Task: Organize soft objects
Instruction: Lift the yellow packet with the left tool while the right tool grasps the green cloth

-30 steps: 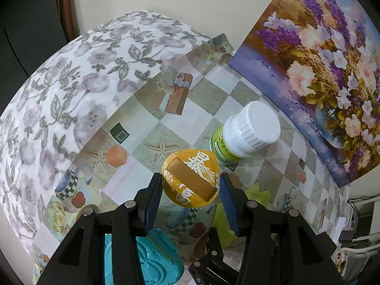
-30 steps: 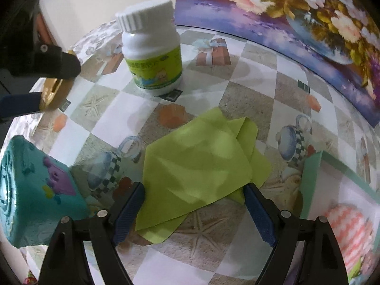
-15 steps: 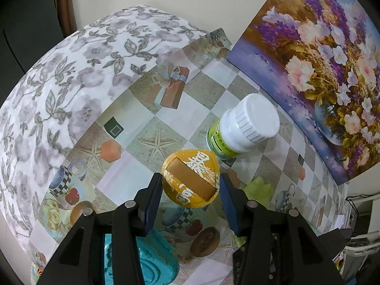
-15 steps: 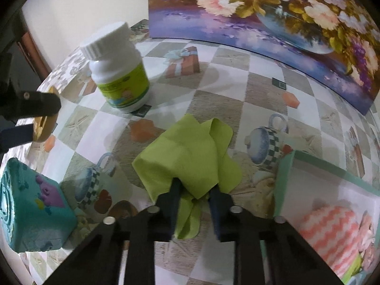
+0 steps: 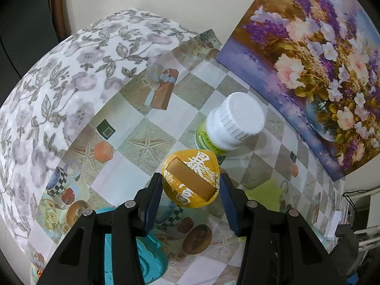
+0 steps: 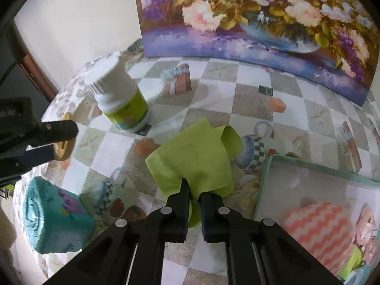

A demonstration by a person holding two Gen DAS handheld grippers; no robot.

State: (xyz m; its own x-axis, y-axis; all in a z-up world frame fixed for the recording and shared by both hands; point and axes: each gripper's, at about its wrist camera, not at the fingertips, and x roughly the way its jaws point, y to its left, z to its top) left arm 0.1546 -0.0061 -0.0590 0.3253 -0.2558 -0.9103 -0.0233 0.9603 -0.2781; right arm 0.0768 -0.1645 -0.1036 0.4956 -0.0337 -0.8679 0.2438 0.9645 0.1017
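I see the table [image 6: 251, 99] under its checked, picture-printed cover, and I take the white-capped plastic bottle with the green label [image 6: 123, 102] as my landmark. Behind and to the right of the bottle leans the flower painting [image 6: 261, 21]. Right of it and nearer me sits the mint-rimmed box [image 6: 268, 178]. The teal embossed toy box [image 6: 52, 218] stands nearer me, to its left. My right claw [image 6: 195, 193] has just been closing and now pinches the lime-green cloth [image 6: 194, 156], which hangs bunched just right of the bottle. My left claw [image 5: 190, 190] clamps a round gold foil-lidded cup [image 5: 190, 178] just in front of the bottle.
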